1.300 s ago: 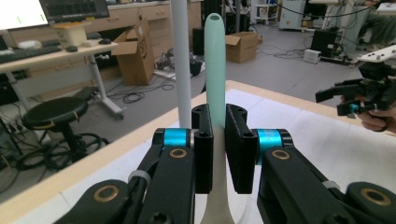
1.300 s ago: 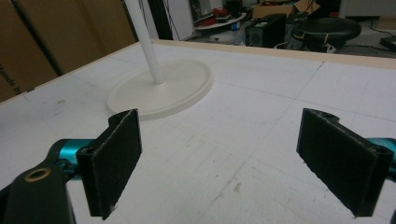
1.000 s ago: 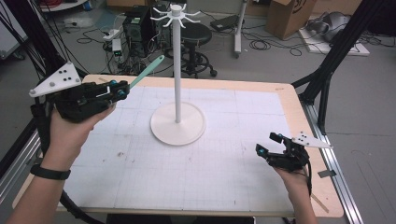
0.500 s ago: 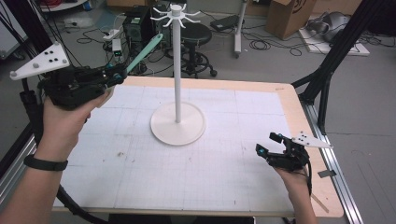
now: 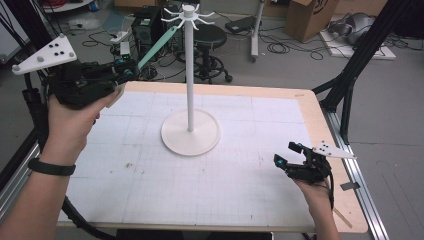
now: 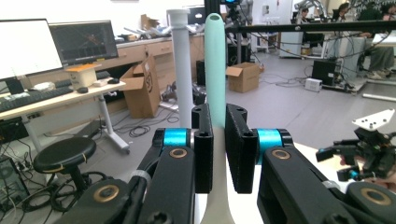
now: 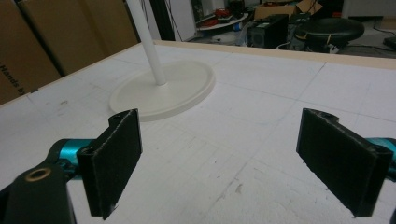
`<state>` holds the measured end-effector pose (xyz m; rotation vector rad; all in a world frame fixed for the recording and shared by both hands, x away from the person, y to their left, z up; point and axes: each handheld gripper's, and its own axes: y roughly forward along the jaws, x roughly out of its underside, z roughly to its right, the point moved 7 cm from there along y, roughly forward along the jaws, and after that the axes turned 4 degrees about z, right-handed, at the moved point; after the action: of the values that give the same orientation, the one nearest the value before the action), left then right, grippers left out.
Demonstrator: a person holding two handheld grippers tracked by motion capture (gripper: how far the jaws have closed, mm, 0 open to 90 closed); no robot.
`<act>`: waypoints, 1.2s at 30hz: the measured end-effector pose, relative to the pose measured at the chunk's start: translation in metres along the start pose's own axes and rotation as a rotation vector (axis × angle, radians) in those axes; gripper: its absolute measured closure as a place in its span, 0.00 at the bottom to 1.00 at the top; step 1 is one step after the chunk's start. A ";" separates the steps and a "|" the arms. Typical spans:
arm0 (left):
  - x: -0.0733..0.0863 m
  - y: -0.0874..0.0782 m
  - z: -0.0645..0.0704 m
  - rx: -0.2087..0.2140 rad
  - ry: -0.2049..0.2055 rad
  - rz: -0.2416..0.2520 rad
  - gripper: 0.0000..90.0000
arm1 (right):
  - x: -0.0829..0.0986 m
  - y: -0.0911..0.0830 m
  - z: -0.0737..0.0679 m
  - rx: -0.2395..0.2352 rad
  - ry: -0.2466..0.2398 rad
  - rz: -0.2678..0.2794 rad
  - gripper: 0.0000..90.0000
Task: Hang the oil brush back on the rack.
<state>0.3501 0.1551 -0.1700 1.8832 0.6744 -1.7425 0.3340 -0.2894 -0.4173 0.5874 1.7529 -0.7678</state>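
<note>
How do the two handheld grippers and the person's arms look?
Both grippers, left gripper and right gripper, are black with blue joints and flat black fingers. Each carries a grey triangular plate with dark dots. A black cable trails from the left one. The left wrist wears a black band.

A long mint-green utensil with a pale, widening lower part is clamped between the jaws of the left hand-held gripper, raised above the far-left corner of the worktop. Its rounded handle end points up and away, slanting toward the top of the white stand, near the ring of hooks there but apart from them. The stand rises upright from a round base at mid-worktop.
</note>
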 end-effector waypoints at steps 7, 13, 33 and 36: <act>0.003 0.005 -0.003 -0.012 0.004 -0.022 0.91 | -0.001 -0.001 0.000 -0.001 0.000 0.003 0.15; 0.004 0.010 -0.004 -0.015 0.003 -0.027 0.91 | -0.001 -0.001 0.000 0.000 0.002 0.005 0.15; 0.009 0.012 -0.012 -0.066 0.004 -0.037 0.91 | -0.002 -0.002 -0.001 -0.003 0.004 0.003 0.15; 0.011 0.015 -0.015 -0.072 0.008 -0.045 0.91 | -0.001 -0.001 -0.001 -0.002 0.003 0.003 0.15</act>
<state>0.3715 0.1535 -0.1794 1.8403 0.7779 -1.7161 0.3330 -0.2897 -0.4155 0.5899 1.7545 -0.7633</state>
